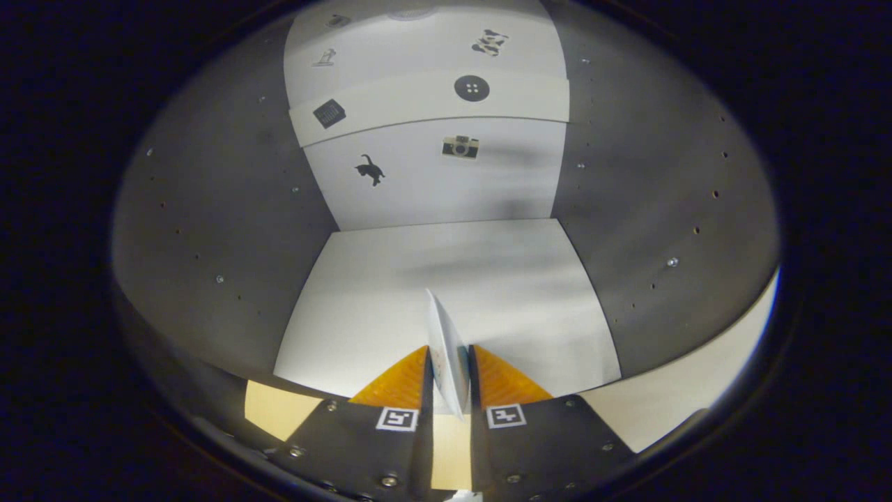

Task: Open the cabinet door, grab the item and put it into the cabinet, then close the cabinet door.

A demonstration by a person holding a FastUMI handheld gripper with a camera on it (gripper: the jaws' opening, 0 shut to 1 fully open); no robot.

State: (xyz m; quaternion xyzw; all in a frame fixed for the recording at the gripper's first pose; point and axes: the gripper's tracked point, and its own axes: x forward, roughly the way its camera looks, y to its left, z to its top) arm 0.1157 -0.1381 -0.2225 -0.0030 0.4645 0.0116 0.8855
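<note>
My gripper (449,362) is shut on a thin flat white card-like item (444,335), held edge-on and upright between both fingers, its top corner poking up ahead of them. The fingers reach just inside the open cabinet. Its white floor (390,293) lies under and beyond the item. The white back wall (446,188) carries small stickers: a black cat, a camera, a button. Grey side walls (230,209) stand left and right.
A white shelf (418,104) crosses the back wall above the lower compartment. The cabinet's pale front edge (669,401) runs below the right wall. Small screw holes dot both grey walls.
</note>
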